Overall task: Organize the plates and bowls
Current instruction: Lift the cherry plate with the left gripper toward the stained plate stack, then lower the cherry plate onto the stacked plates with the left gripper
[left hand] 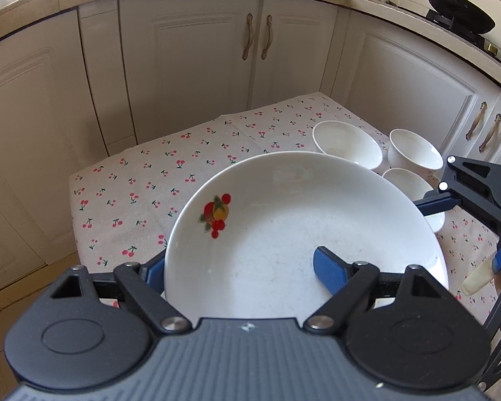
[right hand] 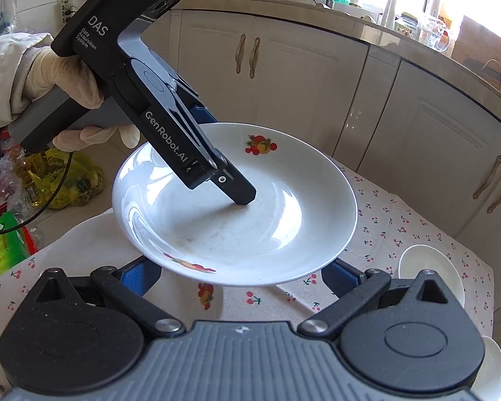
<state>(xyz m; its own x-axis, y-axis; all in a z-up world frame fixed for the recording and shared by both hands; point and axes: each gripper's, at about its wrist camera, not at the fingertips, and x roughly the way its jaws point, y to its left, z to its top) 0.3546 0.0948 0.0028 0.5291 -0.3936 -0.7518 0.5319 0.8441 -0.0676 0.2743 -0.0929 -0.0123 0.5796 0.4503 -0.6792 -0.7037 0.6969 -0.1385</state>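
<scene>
Large white plate (left hand: 284, 234) with a fruit decal, held clear of the counter (left hand: 93, 244) and tilted, near edge lower. Clamped by the left gripper (left hand: 242, 267): one blue finger (left hand: 329, 269) pressed on the inner face of the plate, the other under the rim at near left. From the right wrist view, same grip seen from the side, upper finger resting inside the plate, gloved left hand (right hand: 66, 77) around the handle.

Right gripper (right hand: 240, 274) at the plate's right side, fingers (right hand: 140, 275) well apart, plate rim over them; touching or not, cannot tell. Nothing pinched between them.

Cherry-print cloth (left hand: 133, 200) spread over the counter. Three white bowls on it, far right of the plate: one (left hand: 347, 143) farthest left, one (left hand: 415, 150) just beside it to the right, a third (left hand: 414, 183) nearer, partly hidden behind the plate rim. All upright and empty-looking.

Beyond the counter, pale cabinet doors (left hand: 190, 67) with curved handles. Up at far right, a black wok (left hand: 457, 13) on a stove.
</scene>
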